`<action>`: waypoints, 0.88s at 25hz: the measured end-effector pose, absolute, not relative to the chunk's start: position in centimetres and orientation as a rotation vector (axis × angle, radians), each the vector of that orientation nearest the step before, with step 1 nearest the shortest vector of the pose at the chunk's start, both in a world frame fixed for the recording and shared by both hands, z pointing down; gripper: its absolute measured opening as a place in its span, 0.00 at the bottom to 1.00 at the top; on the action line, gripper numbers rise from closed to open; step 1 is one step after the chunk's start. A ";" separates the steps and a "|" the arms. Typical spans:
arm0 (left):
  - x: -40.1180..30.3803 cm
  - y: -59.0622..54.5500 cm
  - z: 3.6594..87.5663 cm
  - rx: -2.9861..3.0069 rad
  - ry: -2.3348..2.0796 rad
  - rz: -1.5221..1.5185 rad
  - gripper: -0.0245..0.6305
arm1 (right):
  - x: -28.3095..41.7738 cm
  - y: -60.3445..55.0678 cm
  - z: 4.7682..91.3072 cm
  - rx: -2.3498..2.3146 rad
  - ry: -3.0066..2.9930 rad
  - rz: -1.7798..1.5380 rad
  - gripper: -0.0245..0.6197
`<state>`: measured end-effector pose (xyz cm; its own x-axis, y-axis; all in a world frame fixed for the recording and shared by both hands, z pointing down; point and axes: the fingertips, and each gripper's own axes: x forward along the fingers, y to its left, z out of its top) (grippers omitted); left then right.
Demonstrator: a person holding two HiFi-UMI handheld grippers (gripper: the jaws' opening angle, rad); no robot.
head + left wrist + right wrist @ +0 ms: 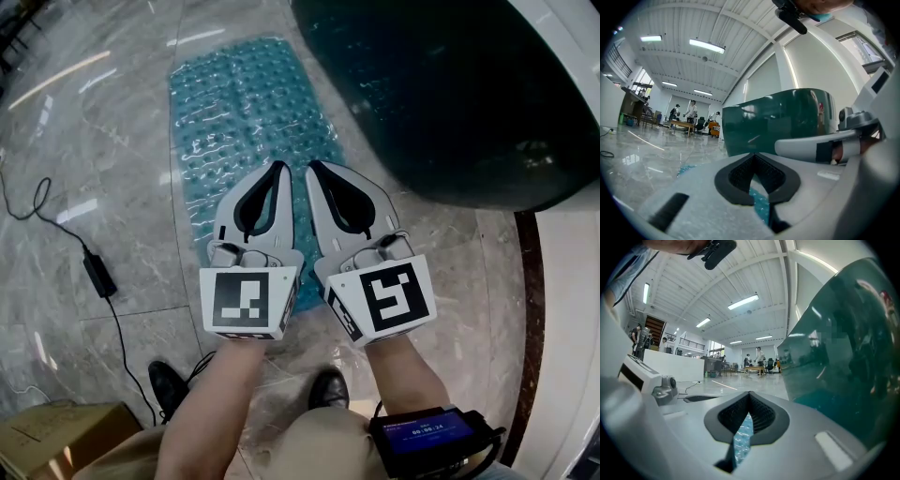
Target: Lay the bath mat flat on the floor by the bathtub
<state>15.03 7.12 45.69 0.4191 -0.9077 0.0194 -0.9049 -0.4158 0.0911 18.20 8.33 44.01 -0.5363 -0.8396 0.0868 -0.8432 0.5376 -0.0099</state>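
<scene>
A teal, bubbly bath mat (246, 122) lies spread out on the marble floor, running alongside the dark green bathtub (441, 94). My left gripper (280, 167) and right gripper (312, 166) hover side by side over the mat's near end, both level and shut with nothing between the jaws. In the left gripper view the closed left gripper (752, 155) frames a sliver of mat (760, 207), with the tub (778, 117) ahead. The right gripper view shows the same: the shut right gripper (750, 393), mat (742, 434) below, tub (843, 362) at the right.
A black cable with a power adapter (98, 274) trails over the floor at the left. A cardboard box (56, 439) sits at the lower left, by the person's black shoes (169, 384). A white ledge (562, 328) borders the floor on the right. People and tables (689, 119) stand far off.
</scene>
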 end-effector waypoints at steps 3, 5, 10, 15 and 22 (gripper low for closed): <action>15.2 7.2 45.6 2.577 -1.644 -0.069 0.05 | 18.2 8.4 44.2 1.478 -2.693 0.092 0.05; 15.3 7.3 45.8 2.575 -1.643 -0.060 0.05 | 18.3 8.4 44.3 1.480 -2.694 0.100 0.05; 15.5 7.1 45.6 2.582 -1.640 -0.070 0.05 | 18.3 8.4 44.2 1.477 -2.698 0.095 0.05; 15.5 7.4 45.9 2.575 -1.638 -0.061 0.05 | 18.3 8.5 44.5 1.480 -2.689 0.106 0.05; 15.4 7.5 46.1 2.574 -1.640 -0.055 0.05 | 18.2 8.5 44.7 1.481 -2.684 0.109 0.05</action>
